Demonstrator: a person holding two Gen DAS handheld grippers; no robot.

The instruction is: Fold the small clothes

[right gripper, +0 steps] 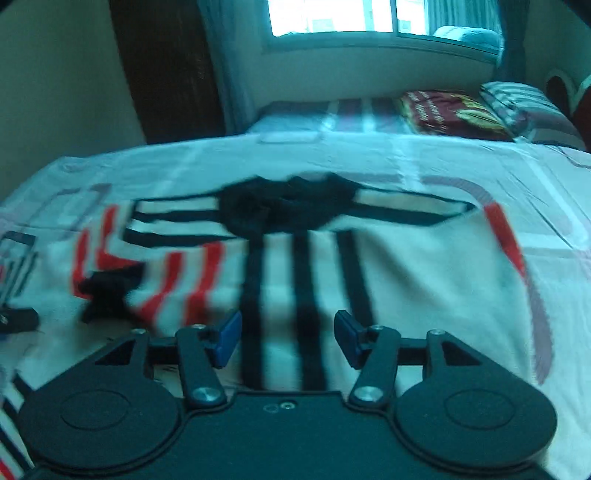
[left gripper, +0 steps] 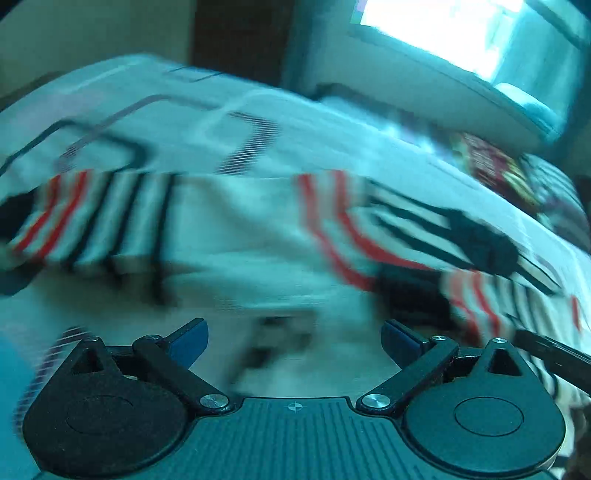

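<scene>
Garment: white small garment (right gripper: 314, 266) with black and red stripes and a black collar (right gripper: 288, 210), lying spread on the bed (right gripper: 461, 162). In the right wrist view the collar lies at the far end and the black stripes run toward us.
Sleeve: we take the red-striped part at near left (right gripper: 177, 284) to be a sleeve, with a dark cuff; it looks partly bunched. Blur keeps us from saying more.
Left gripper (left gripper: 294, 338): fingers wide apart, nothing between them. It hangs over the near white part of the cloth; we cannot tell whether it touches.
Right gripper (right gripper: 288, 338): fingers apart, holding nothing, straddling the black stripes at the near edge of the garment.
Surroundings: window (right gripper: 332, 16) on the far wall; red patterned cushion (right gripper: 450, 114) and striped pillow (right gripper: 524, 103) at far right of the bed, well apart from the garment.
Image quality: both views smeared, the left more so.
Step in hand (our judgement): garment not yet folded; we are lining up to pinch the near hem.
How to do it well: bring both sets of fingers down onto the hem on either side of the midline, take only the top layers, close fully before lifting, then carry both ends level toward the collar so the fold stays square.
Risk: catching the bedsheet with the hem, or uneven lift skewing the fold.
</scene>
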